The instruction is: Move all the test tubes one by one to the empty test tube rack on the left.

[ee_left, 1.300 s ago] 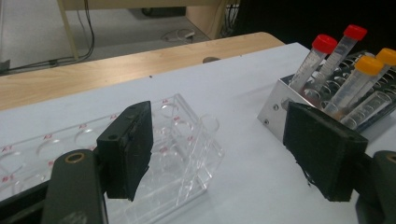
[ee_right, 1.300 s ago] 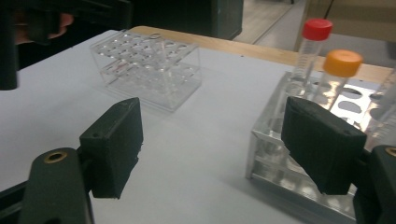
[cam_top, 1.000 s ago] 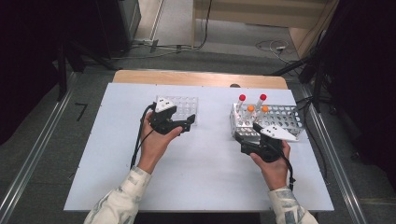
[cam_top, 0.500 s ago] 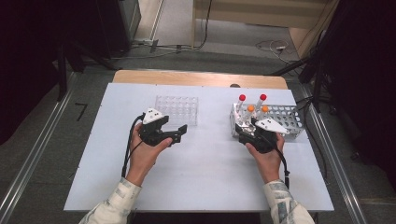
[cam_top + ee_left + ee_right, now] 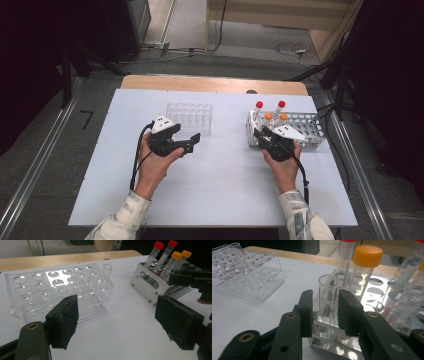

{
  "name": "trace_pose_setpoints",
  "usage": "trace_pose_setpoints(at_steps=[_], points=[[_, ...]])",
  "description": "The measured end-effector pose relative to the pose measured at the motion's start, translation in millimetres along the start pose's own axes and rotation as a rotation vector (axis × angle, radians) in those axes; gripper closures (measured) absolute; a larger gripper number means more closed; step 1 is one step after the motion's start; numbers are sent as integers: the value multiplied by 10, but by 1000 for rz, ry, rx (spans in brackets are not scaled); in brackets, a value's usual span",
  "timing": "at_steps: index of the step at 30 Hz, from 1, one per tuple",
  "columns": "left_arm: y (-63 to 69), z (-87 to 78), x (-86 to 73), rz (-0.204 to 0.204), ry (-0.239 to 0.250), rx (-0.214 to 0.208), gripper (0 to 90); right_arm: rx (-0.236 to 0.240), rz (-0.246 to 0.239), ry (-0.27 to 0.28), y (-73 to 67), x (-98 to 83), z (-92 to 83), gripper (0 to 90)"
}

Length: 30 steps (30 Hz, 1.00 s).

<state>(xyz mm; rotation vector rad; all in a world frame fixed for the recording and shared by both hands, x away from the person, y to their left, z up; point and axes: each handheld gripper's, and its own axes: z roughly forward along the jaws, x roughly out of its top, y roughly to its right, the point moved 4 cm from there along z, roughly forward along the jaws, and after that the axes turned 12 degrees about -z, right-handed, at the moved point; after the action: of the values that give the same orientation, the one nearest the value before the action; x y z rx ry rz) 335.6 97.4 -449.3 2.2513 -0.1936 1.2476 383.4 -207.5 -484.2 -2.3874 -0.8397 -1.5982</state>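
A: Right gripper [image 5: 324, 312] — state?

B: Jaws have just been closing; they are seen clamped on an open glass test tube [image 5: 327, 296] standing in the near corner of the metal rack [image 5: 337, 340]. The left gripper [image 5: 117, 322] is held wide apart over bare table [image 5: 220, 200], nothing between its pads.

A: Surroundings?

B: Orange-capped tube [image 5: 364, 270] stands just behind the glass one; red-capped tubes [image 5: 162, 252] are noted further back. The clear acrylic rack [image 5: 57, 290] sits well apart to the left, one glass tube [image 5: 106, 273] already in it.

A: Advice for the lift?

B: A straight vertical pull is judged best, so the glass is not levered against the hole rim or the capped neighbour. Grip is kept gentle.
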Motion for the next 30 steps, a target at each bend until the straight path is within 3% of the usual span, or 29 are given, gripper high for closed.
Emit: trace_pose_setpoints(at_steps=[5,9,21,30], points=[[-6,-3,0,-4,1,0,200,-3,-3,-2,8,2,0,727],[-7,-10,6,-4,5,1,200,-2,-3,9,14,39,-27,730],[-30,-20,12,-4,1,11,200,-21,0,82,65,369,-299,731],[-13,-23,29,9,12,20,207,-19,-5,113,63,484,-452,731]])
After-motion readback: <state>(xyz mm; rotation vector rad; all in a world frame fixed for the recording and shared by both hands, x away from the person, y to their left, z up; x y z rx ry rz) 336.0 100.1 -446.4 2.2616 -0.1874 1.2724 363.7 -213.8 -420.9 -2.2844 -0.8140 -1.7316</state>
